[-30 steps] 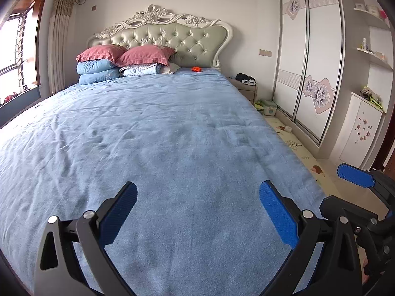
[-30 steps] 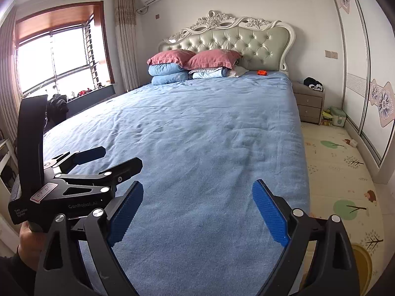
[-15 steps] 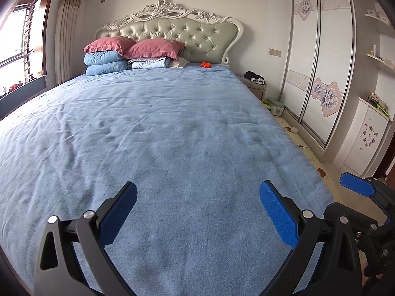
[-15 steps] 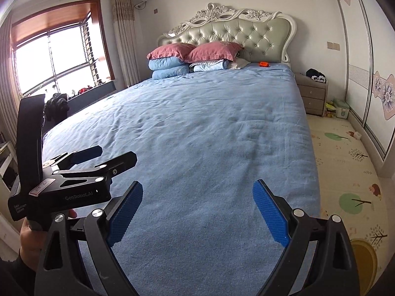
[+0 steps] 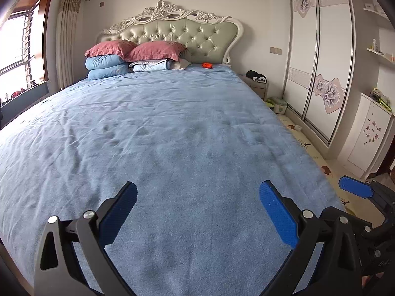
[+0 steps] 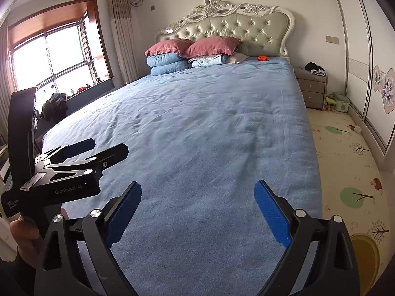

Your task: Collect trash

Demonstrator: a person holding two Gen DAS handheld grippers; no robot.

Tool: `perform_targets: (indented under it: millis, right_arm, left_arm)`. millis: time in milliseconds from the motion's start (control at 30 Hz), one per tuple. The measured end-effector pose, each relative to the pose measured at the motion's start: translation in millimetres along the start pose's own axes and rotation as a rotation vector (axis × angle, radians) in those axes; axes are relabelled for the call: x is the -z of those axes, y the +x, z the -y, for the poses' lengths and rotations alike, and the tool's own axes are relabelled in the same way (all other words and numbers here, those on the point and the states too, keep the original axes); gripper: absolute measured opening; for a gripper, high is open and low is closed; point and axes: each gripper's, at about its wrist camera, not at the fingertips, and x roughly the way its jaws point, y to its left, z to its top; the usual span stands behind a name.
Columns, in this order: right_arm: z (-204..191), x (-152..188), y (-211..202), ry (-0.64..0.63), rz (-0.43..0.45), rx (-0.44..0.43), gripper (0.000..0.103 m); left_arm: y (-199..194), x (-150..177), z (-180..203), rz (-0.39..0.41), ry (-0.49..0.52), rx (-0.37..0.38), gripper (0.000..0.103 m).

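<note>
A small orange-red object (image 5: 207, 65) lies on the blue bedspread (image 5: 172, 128) at the far end, by the headboard and right of the pillows; it also shows in the right wrist view (image 6: 262, 58). My left gripper (image 5: 197, 197) is open and empty above the foot of the bed. My right gripper (image 6: 197, 196) is open and empty too, to the right of the left one. The left gripper's body (image 6: 74, 167) shows at the left of the right wrist view. Both are far from the orange-red object.
Pink and blue pillows (image 5: 130, 56) are stacked at the headboard. A nightstand (image 6: 312, 88) with dark cloth stands right of the bed, with a pale green box (image 6: 340, 102) on the floor mat. A sliding wardrobe (image 5: 318, 56) lines the right wall. A window (image 6: 49, 56) is at the left.
Both views have tilted up and drawn a little nearer the bed; the headboard sits higher and larger. Both grippers stay open.
</note>
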Motion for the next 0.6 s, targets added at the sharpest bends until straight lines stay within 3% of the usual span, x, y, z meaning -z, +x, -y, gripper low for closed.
perform_targets:
  millis: [200,600]
  right_arm:
    - [0.7,-0.2,-2.9,0.01,0.007,-0.005,0.089]
    - [-0.6,-1.7,-4.0,0.013,0.008,-0.018,0.089]
  left_arm:
    - [-8.8,-1.7,-2.2,0.033,-0.035,0.008,0.099]
    - [-7.0,-6.2,-6.9,-0.001,-0.045,-0.027,0.099]
